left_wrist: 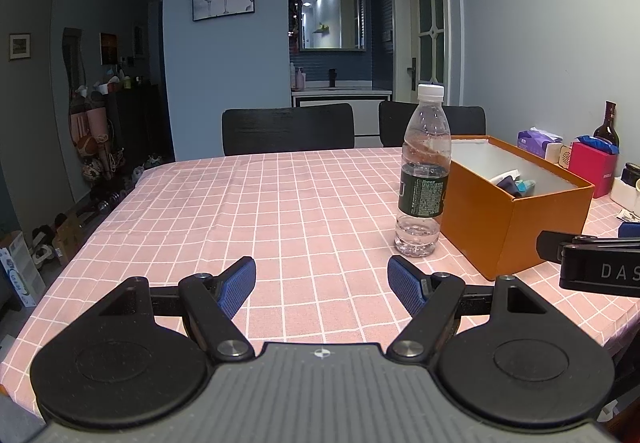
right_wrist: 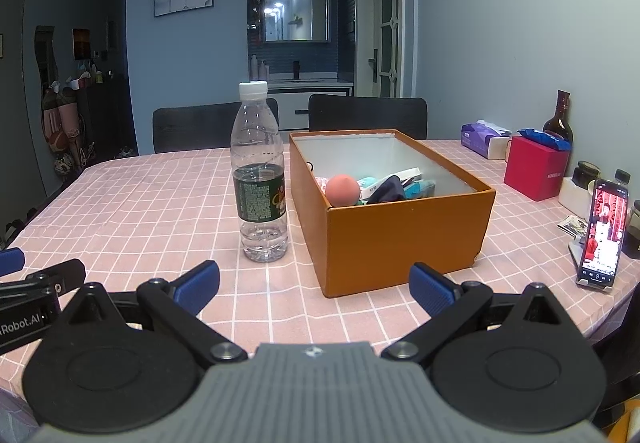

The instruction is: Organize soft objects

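Observation:
An open orange box (right_wrist: 400, 239) stands on the pink checked tablecloth (right_wrist: 140, 203). Inside it lie a pink ball (right_wrist: 342, 190), a dark cloth (right_wrist: 386, 191) and teal soft items (right_wrist: 420, 188). In the left wrist view the orange box (left_wrist: 508, 219) is at the right, with a bit of its contents (left_wrist: 514, 185) showing. My left gripper (left_wrist: 322, 281) is open above bare cloth, nothing between its fingers. My right gripper (right_wrist: 314, 285) is open too, just short of the box's near wall. A clear water bottle (right_wrist: 260, 171) stands left of the box, also seen as the bottle (left_wrist: 424, 171).
Along the right wall sit a red box (right_wrist: 534, 173), a tissue pack (right_wrist: 482, 137), a dark glass bottle (right_wrist: 558, 119), small jars (right_wrist: 586, 173) and a propped phone (right_wrist: 602, 239). Two dark chairs (right_wrist: 368, 115) stand behind the table. The table's left edge (left_wrist: 80, 243) drops to floor clutter.

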The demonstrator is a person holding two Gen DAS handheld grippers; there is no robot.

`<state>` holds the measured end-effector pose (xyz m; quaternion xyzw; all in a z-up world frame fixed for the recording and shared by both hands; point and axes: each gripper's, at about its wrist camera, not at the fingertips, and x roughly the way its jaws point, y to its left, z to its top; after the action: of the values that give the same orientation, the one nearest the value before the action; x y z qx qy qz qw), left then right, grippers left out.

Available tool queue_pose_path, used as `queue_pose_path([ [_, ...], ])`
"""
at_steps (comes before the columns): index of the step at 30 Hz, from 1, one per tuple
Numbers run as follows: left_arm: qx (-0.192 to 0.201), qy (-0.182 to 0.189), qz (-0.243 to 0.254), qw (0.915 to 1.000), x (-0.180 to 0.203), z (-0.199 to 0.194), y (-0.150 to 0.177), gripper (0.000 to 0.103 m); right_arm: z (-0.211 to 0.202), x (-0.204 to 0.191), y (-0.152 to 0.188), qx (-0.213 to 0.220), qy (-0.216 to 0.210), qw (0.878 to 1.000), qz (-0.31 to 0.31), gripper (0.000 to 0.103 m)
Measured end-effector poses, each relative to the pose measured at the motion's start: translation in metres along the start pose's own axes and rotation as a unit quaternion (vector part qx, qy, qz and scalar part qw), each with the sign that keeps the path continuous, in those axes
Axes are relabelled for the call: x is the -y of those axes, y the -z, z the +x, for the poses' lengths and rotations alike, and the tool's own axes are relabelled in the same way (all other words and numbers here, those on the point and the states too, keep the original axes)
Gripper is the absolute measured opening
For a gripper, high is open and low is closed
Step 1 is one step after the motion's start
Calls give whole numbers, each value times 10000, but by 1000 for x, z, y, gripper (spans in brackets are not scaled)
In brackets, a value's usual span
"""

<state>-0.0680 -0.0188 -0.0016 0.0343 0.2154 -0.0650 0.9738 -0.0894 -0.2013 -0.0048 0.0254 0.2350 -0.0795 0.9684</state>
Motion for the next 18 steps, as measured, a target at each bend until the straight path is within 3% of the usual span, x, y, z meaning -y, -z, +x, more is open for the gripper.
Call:
queue_pose_path([
  [18,-43,43,-15,10000,0,2,0,88,2,-1,1,-13,-14,10000,-10,99],
])
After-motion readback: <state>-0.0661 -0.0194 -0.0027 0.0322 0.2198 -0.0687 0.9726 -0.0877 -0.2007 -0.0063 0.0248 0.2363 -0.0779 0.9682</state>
